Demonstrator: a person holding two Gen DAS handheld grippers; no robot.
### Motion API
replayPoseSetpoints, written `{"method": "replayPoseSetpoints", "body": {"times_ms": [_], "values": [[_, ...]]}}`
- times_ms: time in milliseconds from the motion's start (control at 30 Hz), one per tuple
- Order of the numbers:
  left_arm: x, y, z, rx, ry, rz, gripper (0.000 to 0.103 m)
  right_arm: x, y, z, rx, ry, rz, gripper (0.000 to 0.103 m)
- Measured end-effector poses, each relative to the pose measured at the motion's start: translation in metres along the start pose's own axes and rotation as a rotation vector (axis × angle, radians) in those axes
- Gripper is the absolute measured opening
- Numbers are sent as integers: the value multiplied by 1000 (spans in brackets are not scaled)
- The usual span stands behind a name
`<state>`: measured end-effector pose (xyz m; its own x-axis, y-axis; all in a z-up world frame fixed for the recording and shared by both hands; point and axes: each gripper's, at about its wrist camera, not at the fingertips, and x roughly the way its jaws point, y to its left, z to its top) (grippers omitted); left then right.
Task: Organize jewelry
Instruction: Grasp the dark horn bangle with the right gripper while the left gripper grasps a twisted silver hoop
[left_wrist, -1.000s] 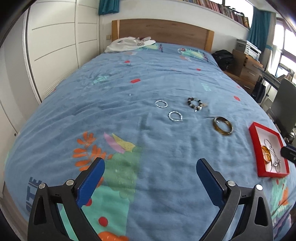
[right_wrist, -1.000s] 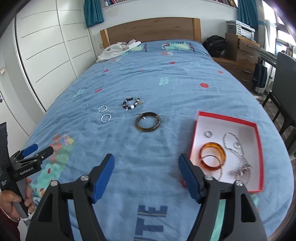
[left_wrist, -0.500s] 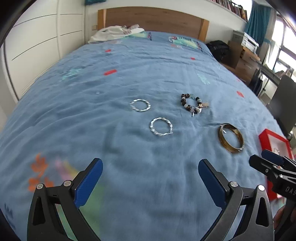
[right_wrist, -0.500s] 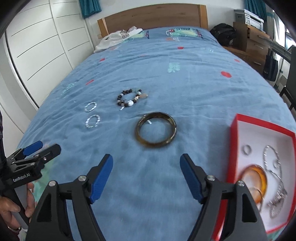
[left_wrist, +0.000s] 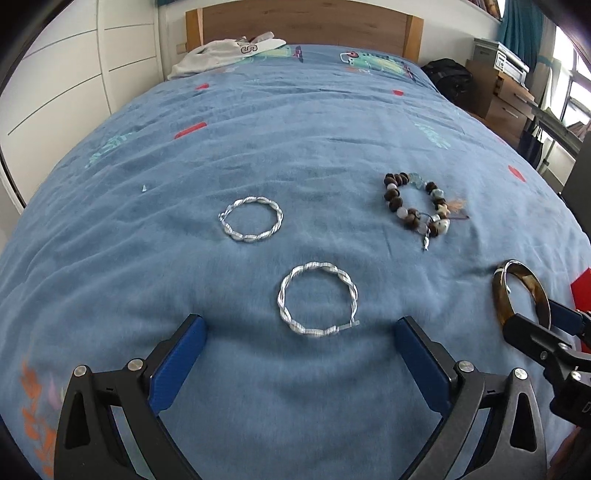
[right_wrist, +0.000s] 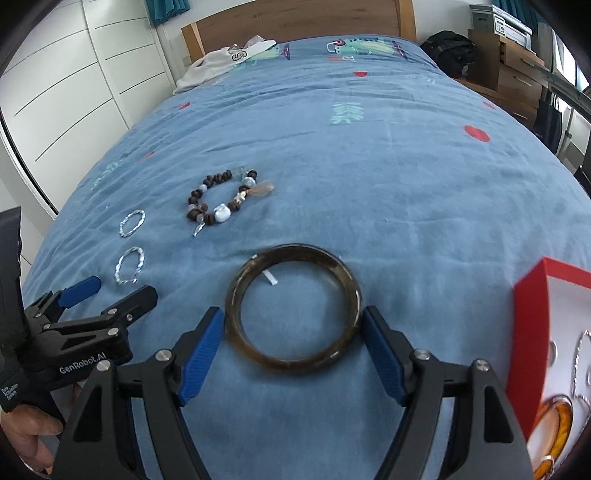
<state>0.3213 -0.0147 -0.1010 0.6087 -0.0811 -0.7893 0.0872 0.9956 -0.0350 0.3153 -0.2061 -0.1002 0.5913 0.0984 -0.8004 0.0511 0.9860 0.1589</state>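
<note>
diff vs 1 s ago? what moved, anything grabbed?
Both grippers came down and forward over the bedspread. The left gripper, open, now frames the nearer twisted silver hoop. The right gripper straddles the dark brown bangle, pads not visibly pressing; jaws have just been opening. Nothing grabbed or released. Far hoop, beaded bracelet and red box stayed where they lay.

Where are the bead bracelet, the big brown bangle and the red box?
bead bracelet (right_wrist: 207, 207): right wrist view, on its dark beads at the lower left.
brown bangle (right_wrist: 295, 363): right wrist view, on its near rim.
red box (right_wrist: 526, 332): right wrist view, on its red side wall.
</note>
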Motion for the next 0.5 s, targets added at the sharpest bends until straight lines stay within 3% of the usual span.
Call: {"method": "replayPoseSetpoints", "body": {"times_ms": [267,500], "values": [[3,0,4,-8,-18,-25,92,10,-2,7,1,-14,-7,77],[4,-5,10,10,-43,-20,78,13,-8,10,1,-28,25,77]]}}
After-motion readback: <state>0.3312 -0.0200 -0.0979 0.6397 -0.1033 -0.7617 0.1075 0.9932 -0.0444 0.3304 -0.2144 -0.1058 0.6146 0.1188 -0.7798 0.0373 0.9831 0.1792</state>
